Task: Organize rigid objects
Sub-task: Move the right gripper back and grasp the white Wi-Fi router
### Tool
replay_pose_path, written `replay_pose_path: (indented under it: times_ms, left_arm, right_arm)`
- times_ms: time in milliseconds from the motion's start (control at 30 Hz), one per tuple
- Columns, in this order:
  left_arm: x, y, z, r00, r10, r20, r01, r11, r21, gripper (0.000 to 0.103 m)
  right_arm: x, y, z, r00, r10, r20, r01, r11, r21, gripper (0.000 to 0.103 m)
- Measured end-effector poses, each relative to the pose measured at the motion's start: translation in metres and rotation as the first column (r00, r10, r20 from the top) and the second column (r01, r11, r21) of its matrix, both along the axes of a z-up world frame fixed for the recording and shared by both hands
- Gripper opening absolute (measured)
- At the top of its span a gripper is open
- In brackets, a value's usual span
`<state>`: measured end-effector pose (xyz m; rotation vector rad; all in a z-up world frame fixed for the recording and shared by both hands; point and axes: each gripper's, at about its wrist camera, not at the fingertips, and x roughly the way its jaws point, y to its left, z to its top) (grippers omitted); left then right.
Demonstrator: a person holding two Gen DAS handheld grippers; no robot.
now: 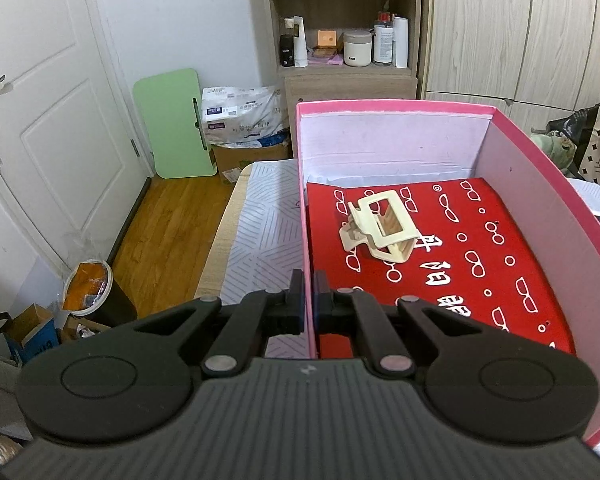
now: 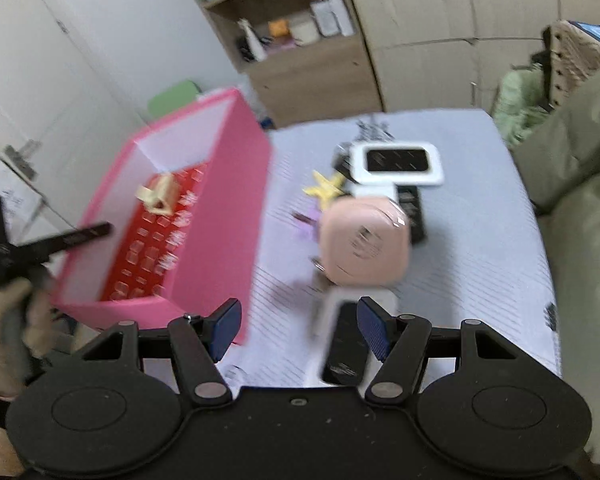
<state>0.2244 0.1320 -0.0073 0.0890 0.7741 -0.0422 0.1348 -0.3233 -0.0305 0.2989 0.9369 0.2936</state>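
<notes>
My left gripper [image 1: 309, 294] is shut on the left wall of the pink box [image 1: 305, 216]. In the box a cream hair claw [image 1: 380, 226] lies on a red printed cloth [image 1: 480, 256]. In the blurred right wrist view my right gripper [image 2: 298, 330] is open and empty above the table, right of the pink box [image 2: 220, 208]. Ahead of it lie a pink square case [image 2: 366, 240], a yellow star clip [image 2: 326, 190], a white-framed black object [image 2: 396, 164] and a white and black object [image 2: 346, 344] near its right finger.
The table has a pale striped cover [image 2: 480, 240]. A shelf unit [image 1: 344, 24] with bottles stands behind it. A door [image 1: 40, 120], a green board [image 1: 176, 124] and a bin [image 1: 90, 288] are at the left. A green sofa [image 2: 580, 220] is at the right.
</notes>
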Motion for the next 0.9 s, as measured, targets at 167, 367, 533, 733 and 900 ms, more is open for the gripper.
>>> replay_pose_path:
  times_ms: [167, 367, 533, 733, 900]
  left_arm:
    - [0.001, -0.001, 0.0, 1.0, 0.002, -0.002, -0.002, 1.0, 0.003, 0.004]
    - [0.002, -0.002, 0.0, 1.0, 0.001, -0.003, -0.001, 1.0, 0.004, 0.004]
    - [0.001, -0.002, 0.0, 1.0, 0.002, -0.003, -0.002, 1.0, 0.002, 0.004]
    - [0.003, -0.002, -0.001, 1.0, 0.003, -0.012, -0.003, 1.0, 0.003, 0.004]
    - [0.004, -0.003, -0.001, 1.0, 0.006, -0.01, -0.006, 1.0, 0.006, 0.004]
  right_arm:
    - [-0.004, -0.002, -0.022, 0.999, -0.034, -0.03, 0.033, 0.998, -0.049, 0.069]
    - [-0.008, 0.005, -0.039, 0.997, -0.059, -0.044, 0.052, 0.987, -0.149, 0.069]
    - [-0.001, 0.017, -0.05, 0.998, -0.042, -0.053, 0.032, 0.983, -0.179, 0.074]
    - [-0.001, 0.04, -0.065, 0.999, 0.016, -0.028, -0.024, 0.952, -0.304, 0.075]
    - [0.001, 0.033, -0.069, 1.0, -0.015, 0.016, 0.019, 0.956, -0.293, 0.076]
